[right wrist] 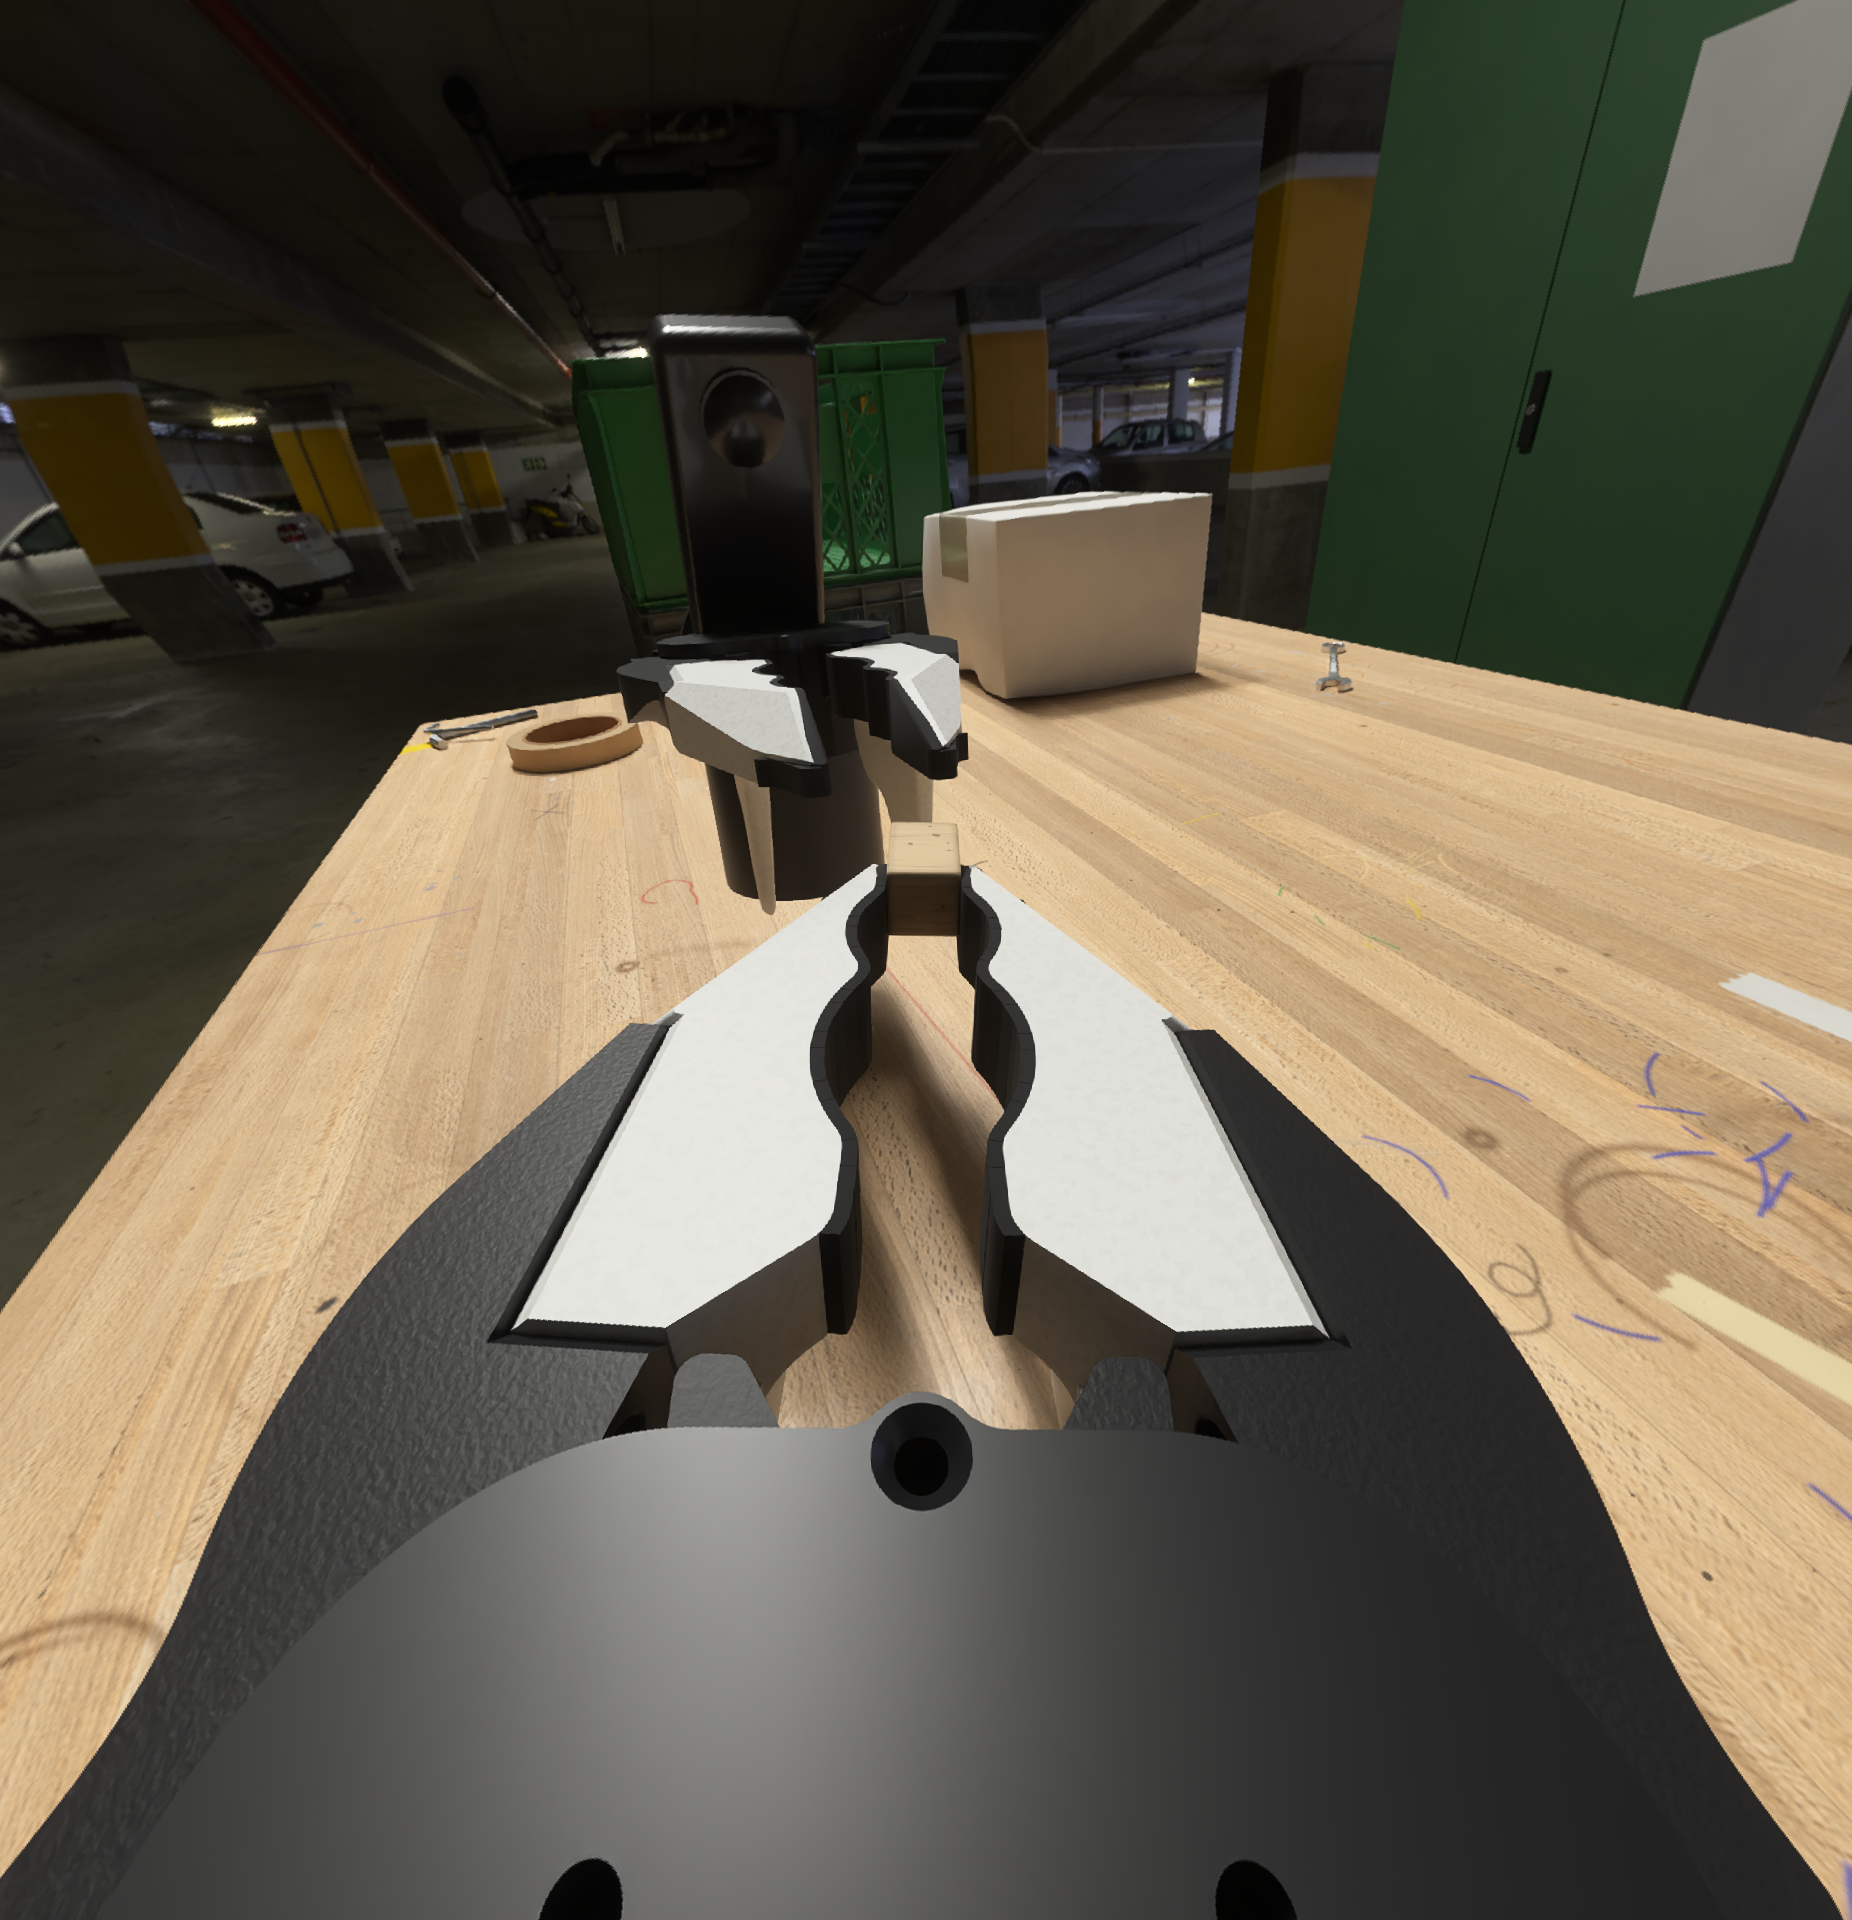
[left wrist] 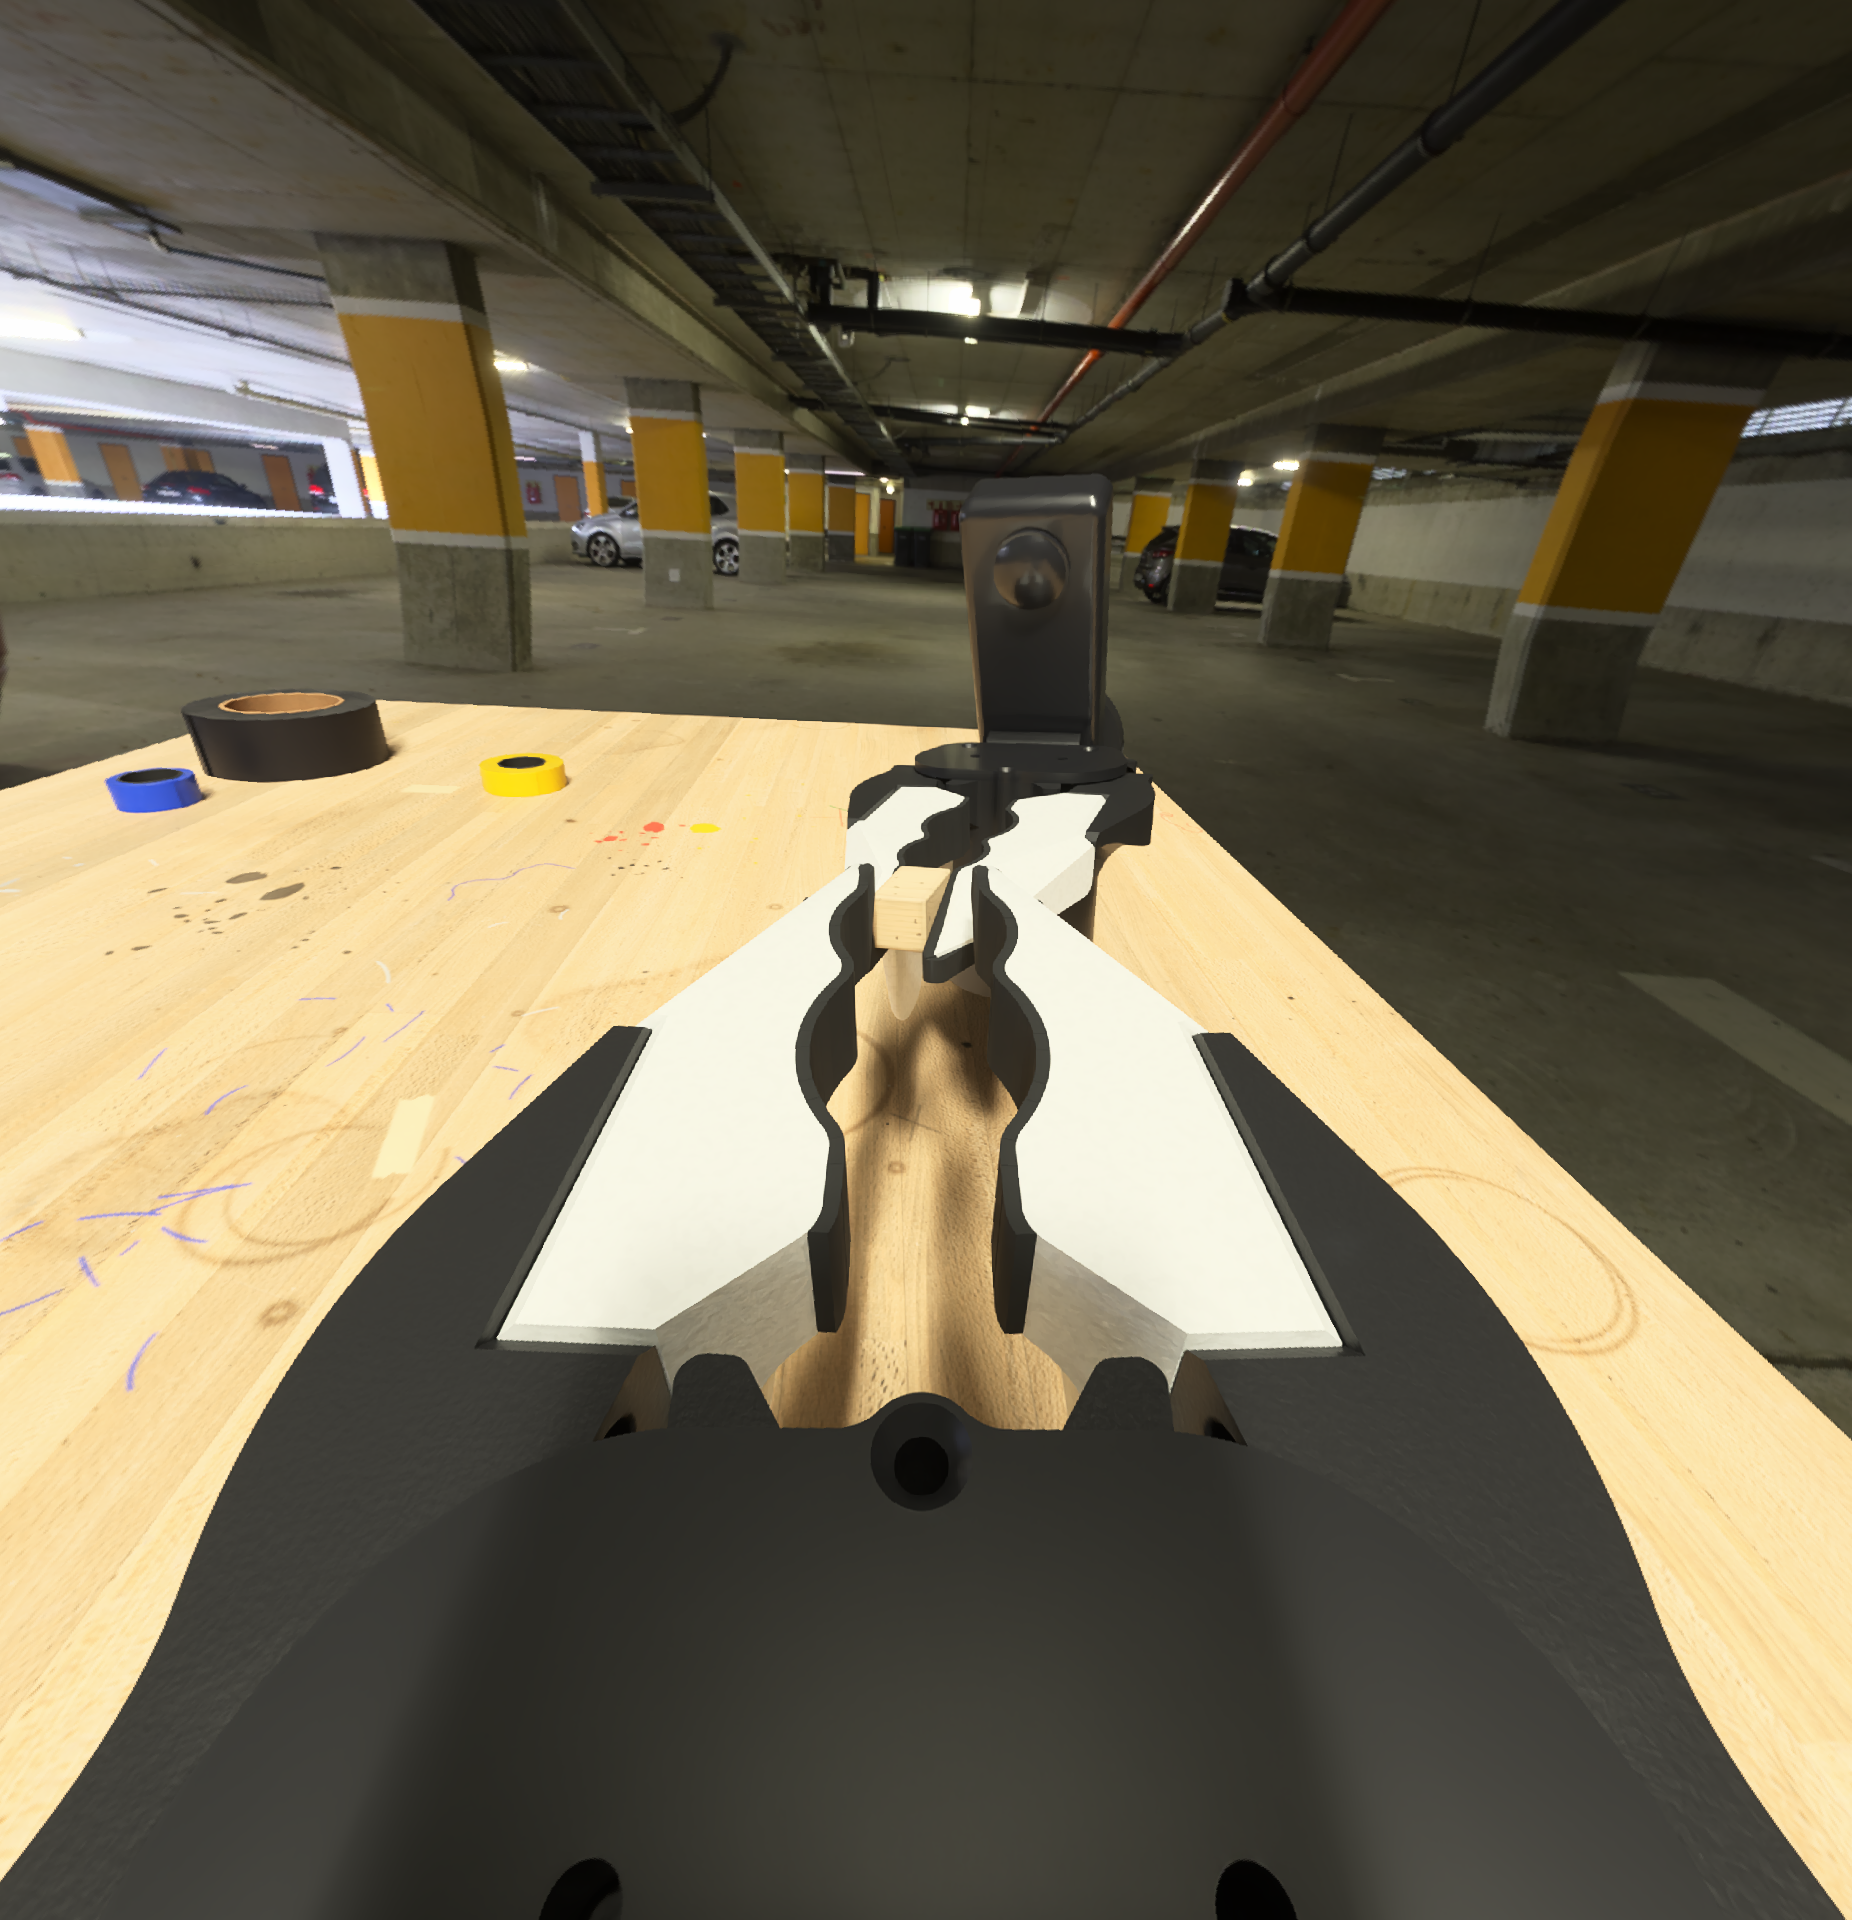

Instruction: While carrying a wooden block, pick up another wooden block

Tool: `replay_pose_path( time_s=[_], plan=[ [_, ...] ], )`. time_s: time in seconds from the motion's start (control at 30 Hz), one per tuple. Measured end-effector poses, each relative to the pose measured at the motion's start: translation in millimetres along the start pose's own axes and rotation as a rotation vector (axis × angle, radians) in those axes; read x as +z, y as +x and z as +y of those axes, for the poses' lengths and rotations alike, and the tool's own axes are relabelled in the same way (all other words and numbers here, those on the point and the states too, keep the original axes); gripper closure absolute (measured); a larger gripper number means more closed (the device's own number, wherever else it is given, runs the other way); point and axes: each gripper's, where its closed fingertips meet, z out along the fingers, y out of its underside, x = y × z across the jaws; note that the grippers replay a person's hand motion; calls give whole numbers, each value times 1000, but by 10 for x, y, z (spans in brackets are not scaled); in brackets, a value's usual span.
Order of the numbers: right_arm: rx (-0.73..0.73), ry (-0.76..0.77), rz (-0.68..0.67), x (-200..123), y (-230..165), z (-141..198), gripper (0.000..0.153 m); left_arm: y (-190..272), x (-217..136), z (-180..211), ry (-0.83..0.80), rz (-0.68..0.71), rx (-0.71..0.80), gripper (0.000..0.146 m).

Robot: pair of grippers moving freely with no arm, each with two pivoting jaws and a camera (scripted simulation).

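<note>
A small wooden block (right wrist: pixel 924 899) is clamped between the tips of my right gripper (right wrist: pixel 924 891), a little above the wooden table (right wrist: pixel 1317 883). My left gripper (left wrist: pixel 924 896) faces it head-on, jaws a narrow gap apart with nothing between them. In the left wrist view the block (left wrist: pixel 904 920) sits just past my left fingertips, beside the left one, with the right gripper (left wrist: pixel 989 842) behind it. In the right wrist view the left gripper (right wrist: pixel 865 774) hangs just behind and above the block. No second block is in view.
A black tape roll (left wrist: pixel 283 732), a blue roll (left wrist: pixel 153 790) and a yellow roll (left wrist: pixel 523 774) lie at the far left. A white box (right wrist: pixel 1073 592), a brown tape ring (right wrist: pixel 574 743), a hammer (right wrist: pixel 480 722) and a green crate (right wrist: pixel 880 468) stand at the other end.
</note>
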Motion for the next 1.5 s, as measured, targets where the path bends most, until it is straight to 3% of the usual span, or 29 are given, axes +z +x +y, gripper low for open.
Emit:
replay_pose_path(
  time_s=[0.17, 0.27, 0.37, 0.53, 0.6, 0.63, 0.7, 0.77, 0.83, 0.93, 1.03, 1.13, 1.2, 1.4, 1.5],
  plan=[
    [18, 5, 12, -11, 47, 6, 141, 31, 14, -8, -12, 2, 8, 124],
    [85, 55, 63, -77, 186, -63, 141, 107, 8, -6, -35, 49, 32, 139],
    [90, 55, 80, -96, 219, -65, 141, 29, -4, -31, -23, -2, 24, 140],
    [48, 1, 29, 25, 62, 24, 141, -78, 23, -12, -33, -85, 0, 119],
    [53, 1, 41, 24, 86, 25, 141, -31, 39, 5, -53, -65, 10, 118],
    [65, 8, 58, 6, 126, 15, 141, -4, 38, 4, -59, -52, 5, 120],
    [96, 30, 95, -42, 213, -14, 141, 32, 22, -11, -68, -14, -14, 136],
    [98, 31, 108, -61, 244, -20, 141, 3, 9, -22, -63, -31, -20, 138],
    [84, 17, 95, -33, 204, 3, 141, -50, 7, -27, -54, -66, -24, 134],
    [51, -12, 69, 27, 120, 44, 141, -78, 34, -1, -63, -97, -29, 116],
    [50, -10, 82, 17, 145, 35, 141, -23, 50, 30, -98, -72, -30, 113],
    [75, 12, 117, -35, 228, 1, 141, 48, 29, -9, -88, -5, -51, 136],
    [68, 13, 118, -38, 228, -3, 141, 16, 23, -15, -84, -25, -48, 137],
    [41, -13, 87, 23, 146, 42, 141, -78, 59, 20, -81, -102, -49, 112],
    [57, 0, 121, -14, 216, 23, 141, 6, 50, -6, -78, -35, -52, 127]
  ],
)
